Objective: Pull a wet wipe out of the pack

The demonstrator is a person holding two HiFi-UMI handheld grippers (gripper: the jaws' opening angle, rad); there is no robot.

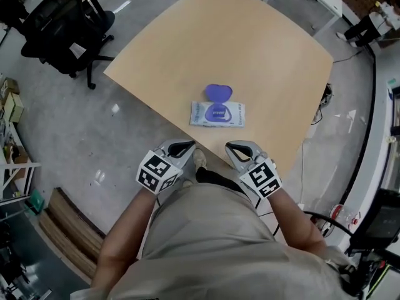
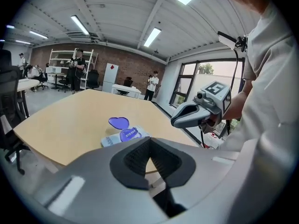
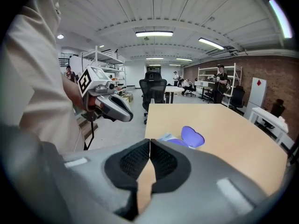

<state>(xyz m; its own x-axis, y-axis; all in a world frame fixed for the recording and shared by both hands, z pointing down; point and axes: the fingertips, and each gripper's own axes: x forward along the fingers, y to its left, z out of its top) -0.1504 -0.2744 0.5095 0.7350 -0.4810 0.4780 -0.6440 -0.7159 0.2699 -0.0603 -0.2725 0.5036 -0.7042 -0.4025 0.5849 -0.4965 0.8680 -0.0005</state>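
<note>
Pack (image 1: pixel 217 114): lies flat on the counter (image 1: pixel 250 42), close to its 6 o'clock edge, long side running 9 to 3. Shows a pale wrapper with a purple panel in the middle. Carries print beside and on that panel, too small to read in any view.

Lid (image 1: pixel 219 92): purple, heart-shaped. Stands flipped open toward 12 o'clock, joined at the pack's far edge.

Left gripper (image 1: pixel 181 147): hovers off the counter's near edge at 7 o'clock from the pack, apart from it and tight against the person's body. Fingers (image 2: pixel 136 162): pressed together at the tips, clamping nothing. Points across toward the pack, which sits just beyond the tips in the left gripper view.

Right gripper (image 1: pixel 240 147): hovers at 5 o'clock from the pack, likewise apart from it, level with the left one. Fingers (image 3: pixel 165 162): closed tip to tip, nothing between them.

Marker cube (image 1: pixel 156 172) on the left gripper and its twin on the right: bear black-and-white square patterns only, no letters.

Chair (image 1: pixel 62 24): black, on wheels, stands on the grey floor (image 1: pixel 75 124) at 10 o'clock, well apart from the counter.
</note>
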